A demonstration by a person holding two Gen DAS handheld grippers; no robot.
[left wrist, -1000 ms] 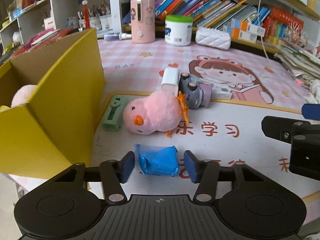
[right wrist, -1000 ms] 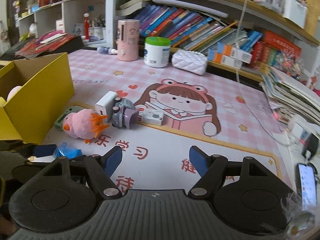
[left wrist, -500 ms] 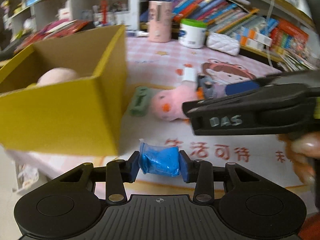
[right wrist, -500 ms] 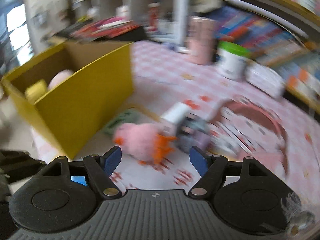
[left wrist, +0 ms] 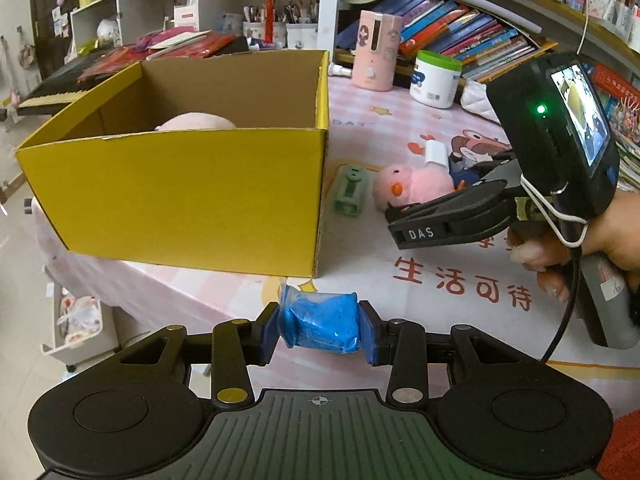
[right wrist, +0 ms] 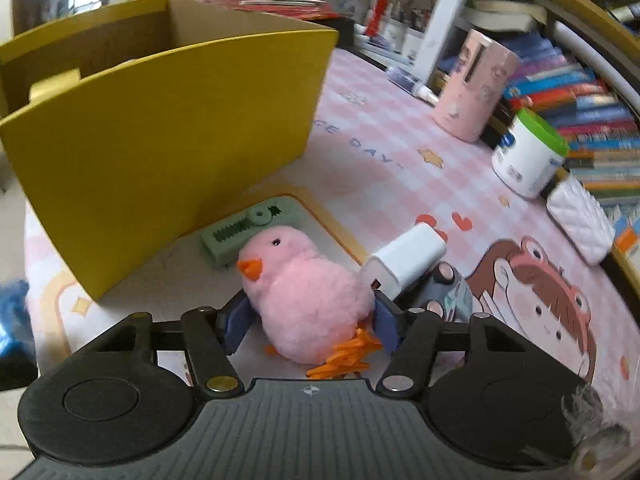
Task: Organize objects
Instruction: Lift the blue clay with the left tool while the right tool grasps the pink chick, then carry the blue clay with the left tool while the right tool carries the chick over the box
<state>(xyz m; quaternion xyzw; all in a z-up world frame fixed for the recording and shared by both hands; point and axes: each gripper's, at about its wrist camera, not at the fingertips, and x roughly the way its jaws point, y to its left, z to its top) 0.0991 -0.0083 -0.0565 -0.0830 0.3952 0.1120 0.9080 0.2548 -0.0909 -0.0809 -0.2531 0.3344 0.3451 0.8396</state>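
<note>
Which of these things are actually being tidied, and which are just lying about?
Being tidied: blue packet clamped in the left gripper, pink chick between the closing right gripper pads, yellow box.
Lying about: books, white tub, pink canister.

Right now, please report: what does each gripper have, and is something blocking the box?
Left gripper shut on blue packet, short of yellow box. Right gripper jaws have just been closing around pink chick. Box top open, nothing blocking.

Bright, even daylight here; the left wrist view is sharp, the right one smears at the bookshelf point(right wrist: 592, 92), and fisheye bending curves both pictures' edges.
</note>
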